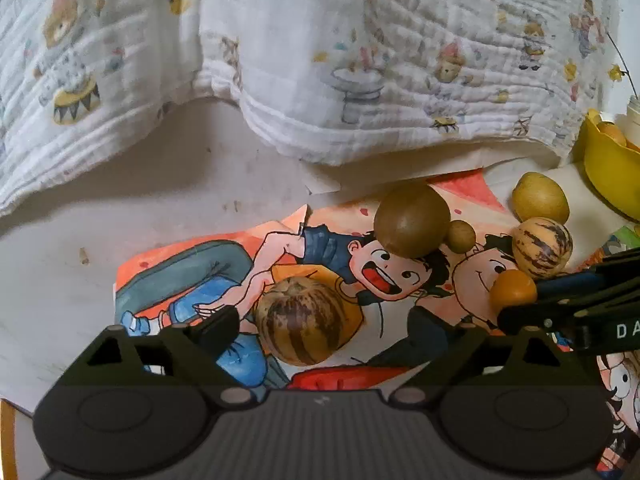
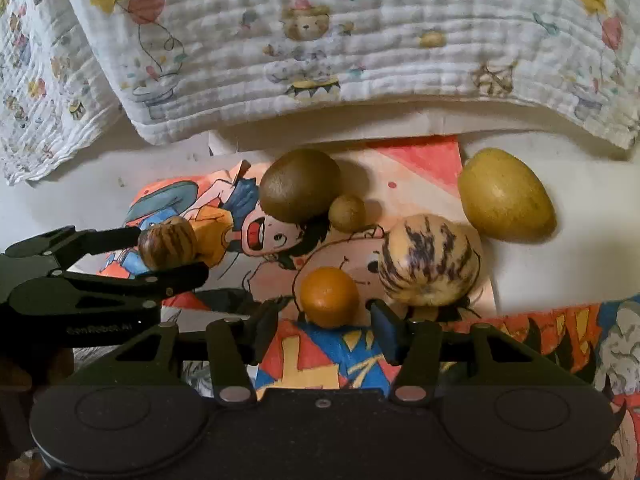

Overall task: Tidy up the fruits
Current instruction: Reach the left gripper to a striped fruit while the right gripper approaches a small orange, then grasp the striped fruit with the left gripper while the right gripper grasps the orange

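A brown-striped round fruit (image 1: 300, 320) lies on a cartoon drawing (image 1: 192, 264) between the fingers of my left gripper (image 1: 324, 328). The jaws stand wide, with a gap on the right side. The right wrist view shows the same left gripper (image 2: 168, 254) straddling that fruit (image 2: 168, 246). A small orange fruit (image 2: 328, 296) sits between the fingertips of my right gripper (image 2: 326, 312), with thin gaps on both sides. In the left wrist view this orange fruit (image 1: 514, 288) is at the tips of the right gripper (image 1: 532, 300).
Behind lie a big brown round fruit (image 2: 300, 188), a small brown one (image 2: 347, 213), a pale striped melon (image 2: 430, 260) and a yellow oval fruit (image 2: 506, 194). A yellow bowl (image 1: 600, 160) holding fruit stands at the right. A printed white cloth (image 2: 320, 40) hangs along the back.
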Demonstrator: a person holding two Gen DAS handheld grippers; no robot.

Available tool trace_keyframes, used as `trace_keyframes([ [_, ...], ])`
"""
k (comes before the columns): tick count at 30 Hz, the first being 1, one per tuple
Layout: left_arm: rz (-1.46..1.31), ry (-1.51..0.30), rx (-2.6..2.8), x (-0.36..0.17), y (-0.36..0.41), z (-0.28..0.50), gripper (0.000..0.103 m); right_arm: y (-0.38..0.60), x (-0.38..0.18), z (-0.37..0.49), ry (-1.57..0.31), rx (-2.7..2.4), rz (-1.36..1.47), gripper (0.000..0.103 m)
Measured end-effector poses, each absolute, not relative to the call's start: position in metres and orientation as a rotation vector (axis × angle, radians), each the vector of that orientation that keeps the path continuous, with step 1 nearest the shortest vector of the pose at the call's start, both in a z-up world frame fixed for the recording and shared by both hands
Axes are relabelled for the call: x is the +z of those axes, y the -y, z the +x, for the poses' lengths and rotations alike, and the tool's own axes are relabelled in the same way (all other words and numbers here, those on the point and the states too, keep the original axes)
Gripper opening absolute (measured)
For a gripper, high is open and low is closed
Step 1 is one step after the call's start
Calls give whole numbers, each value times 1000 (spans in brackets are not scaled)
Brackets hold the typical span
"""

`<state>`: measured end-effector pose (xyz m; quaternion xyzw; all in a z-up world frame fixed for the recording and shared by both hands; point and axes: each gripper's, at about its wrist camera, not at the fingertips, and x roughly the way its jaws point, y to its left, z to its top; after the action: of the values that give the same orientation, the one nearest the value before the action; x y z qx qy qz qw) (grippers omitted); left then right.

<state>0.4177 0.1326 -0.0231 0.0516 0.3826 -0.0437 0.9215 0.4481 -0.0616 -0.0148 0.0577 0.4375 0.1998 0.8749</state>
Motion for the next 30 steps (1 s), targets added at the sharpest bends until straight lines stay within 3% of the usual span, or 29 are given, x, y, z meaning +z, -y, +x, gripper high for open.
trace_keyframes([
  [15, 64, -803, -85, -37, -145, 429, 71, 48, -19, 455, -877, 371, 81, 41],
  [22, 69, -804, -80, -39, -143, 433, 53, 48, -20, 457, -871, 366, 82, 36],
  [30, 40, -821, -85, -37, -142, 428, 51, 47, -20, 455, -873, 377, 87, 36],
])
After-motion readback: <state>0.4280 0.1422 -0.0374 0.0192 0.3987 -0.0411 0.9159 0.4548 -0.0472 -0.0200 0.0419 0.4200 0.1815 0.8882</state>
